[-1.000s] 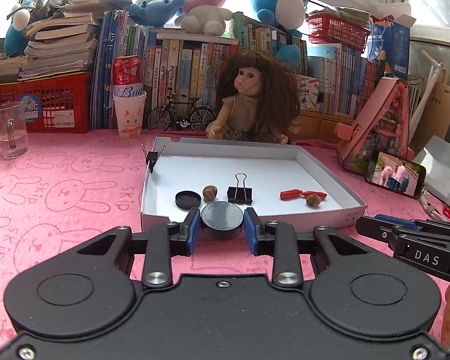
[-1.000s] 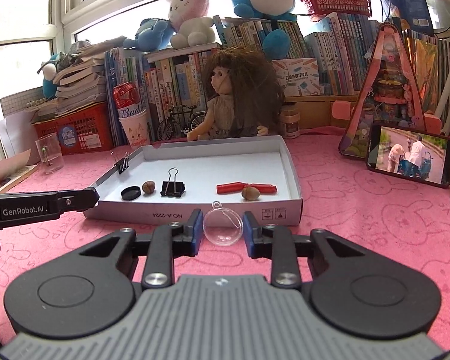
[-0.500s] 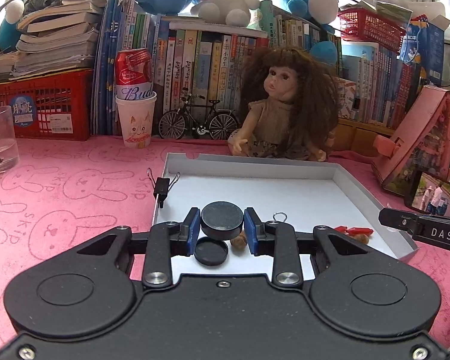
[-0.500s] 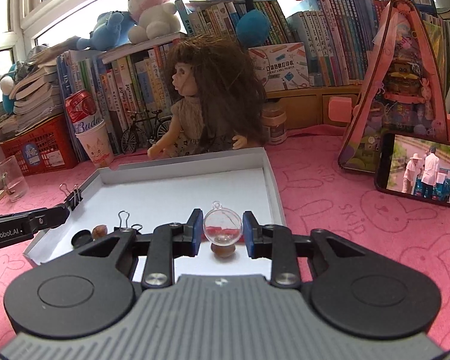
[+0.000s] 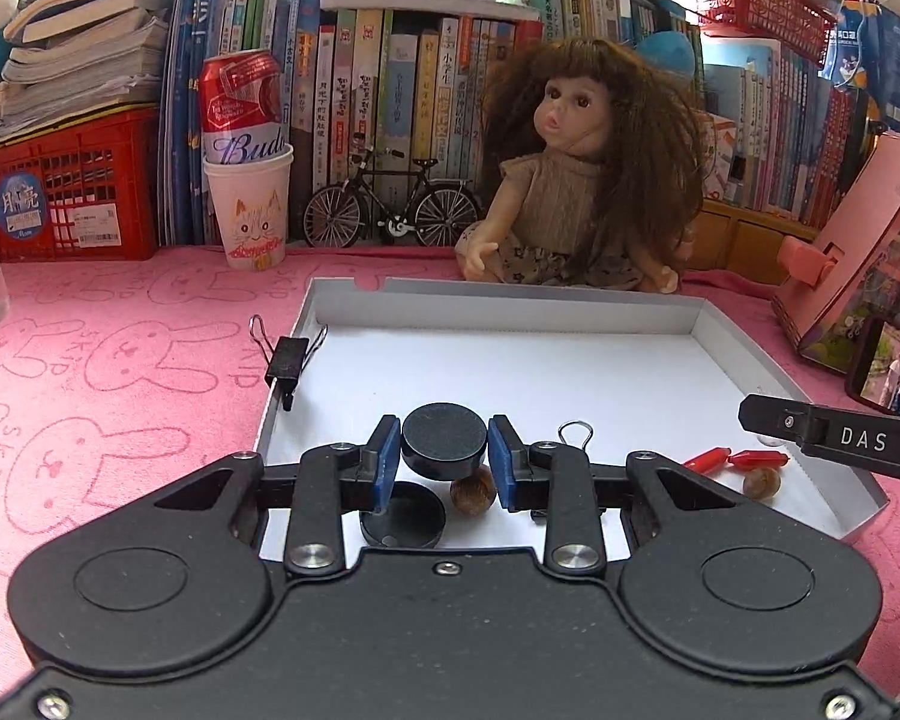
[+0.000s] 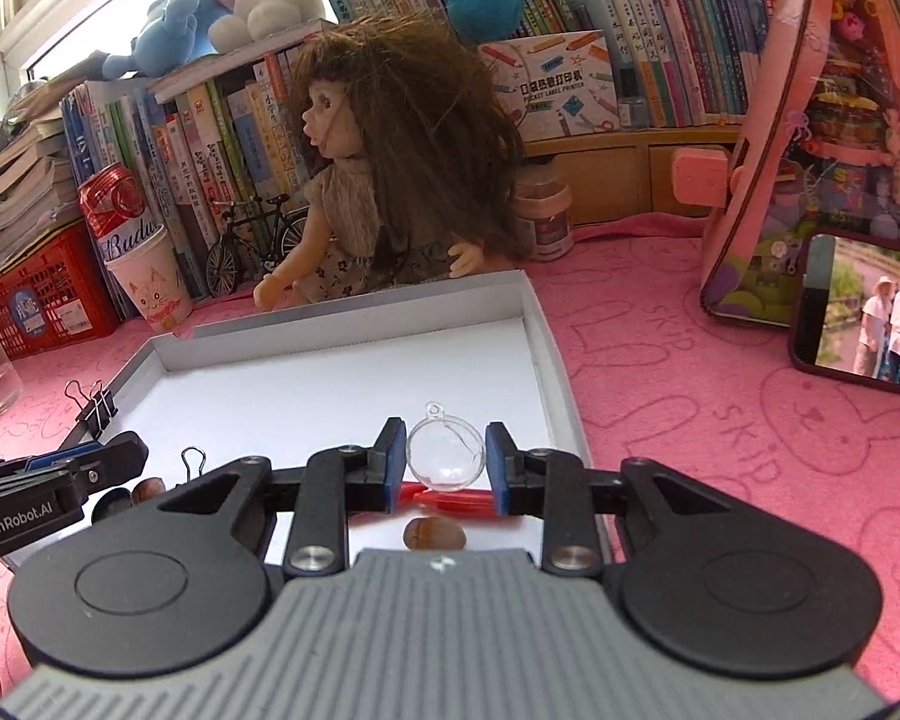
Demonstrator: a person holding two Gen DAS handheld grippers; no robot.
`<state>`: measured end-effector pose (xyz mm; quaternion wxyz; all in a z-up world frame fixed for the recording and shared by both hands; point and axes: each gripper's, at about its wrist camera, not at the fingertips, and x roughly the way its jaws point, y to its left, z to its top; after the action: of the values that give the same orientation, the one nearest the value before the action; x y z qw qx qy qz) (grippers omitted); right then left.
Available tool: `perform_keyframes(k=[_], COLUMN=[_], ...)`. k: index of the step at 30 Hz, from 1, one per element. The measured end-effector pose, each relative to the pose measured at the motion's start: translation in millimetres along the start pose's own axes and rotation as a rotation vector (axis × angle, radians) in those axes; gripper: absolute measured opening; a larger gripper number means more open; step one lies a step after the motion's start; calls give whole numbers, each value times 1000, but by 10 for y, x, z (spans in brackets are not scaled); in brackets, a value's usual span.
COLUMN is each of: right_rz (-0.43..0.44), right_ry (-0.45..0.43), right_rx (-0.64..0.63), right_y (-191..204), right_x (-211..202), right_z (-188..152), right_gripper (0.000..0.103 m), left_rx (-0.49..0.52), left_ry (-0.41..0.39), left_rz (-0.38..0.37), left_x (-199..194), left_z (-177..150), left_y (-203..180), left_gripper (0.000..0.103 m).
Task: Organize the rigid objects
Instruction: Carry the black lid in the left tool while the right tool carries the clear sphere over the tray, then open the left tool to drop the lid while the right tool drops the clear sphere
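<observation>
My left gripper (image 5: 444, 447) is shut on a black round disc (image 5: 444, 441), held above the near left part of the white tray (image 5: 510, 306). Under it lie a black cap (image 5: 402, 519) and a brown nut (image 5: 473, 491); a binder clip (image 5: 575, 433) is mostly hidden behind a finger. My right gripper (image 6: 445, 450) is shut on a clear plastic ball (image 6: 445, 450), held over the tray's (image 6: 354, 312) near right part. Below it lie red clips (image 6: 456, 501) and a second nut (image 6: 433, 534).
A binder clip (image 5: 288, 357) is clamped on the tray's left rim. A doll (image 5: 582, 180) sits behind the tray, with a toy bicycle (image 5: 390, 204), a paper cup holding a can (image 5: 249, 204), books and a red crate (image 5: 60, 192). A phone (image 6: 864, 315) and pink toy house (image 6: 810, 138) stand at right.
Both grippers have moved forward from the tray's near edge to over its floor, each still holding its object. The doll and the books look closer.
</observation>
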<state>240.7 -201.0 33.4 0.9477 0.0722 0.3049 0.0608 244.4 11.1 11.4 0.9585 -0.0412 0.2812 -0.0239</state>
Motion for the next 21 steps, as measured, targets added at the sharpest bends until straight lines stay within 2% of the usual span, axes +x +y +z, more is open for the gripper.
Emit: perform_keyframes(k=[12,17,19,21], right_rz=[-7,2,6,7], right_ry=[27,28,25,20], right_rx=[-12,-2,8,16], right_y=[51,42,36,34], right_x=[78,82,70,48], right_z=[-31,-31,-35,-38], right_gripper=[34,34,37,38], left_rx=[3,-8,-9,-6], left_ry=[20,18,8,-1], left_rz=[7,-12,-23,-29], left_x=[60,19,-17,-61], left_z=[-17,-10,0,9], left_y=[-11,-11,-14,-28], left_gripper=[30,30,32,41])
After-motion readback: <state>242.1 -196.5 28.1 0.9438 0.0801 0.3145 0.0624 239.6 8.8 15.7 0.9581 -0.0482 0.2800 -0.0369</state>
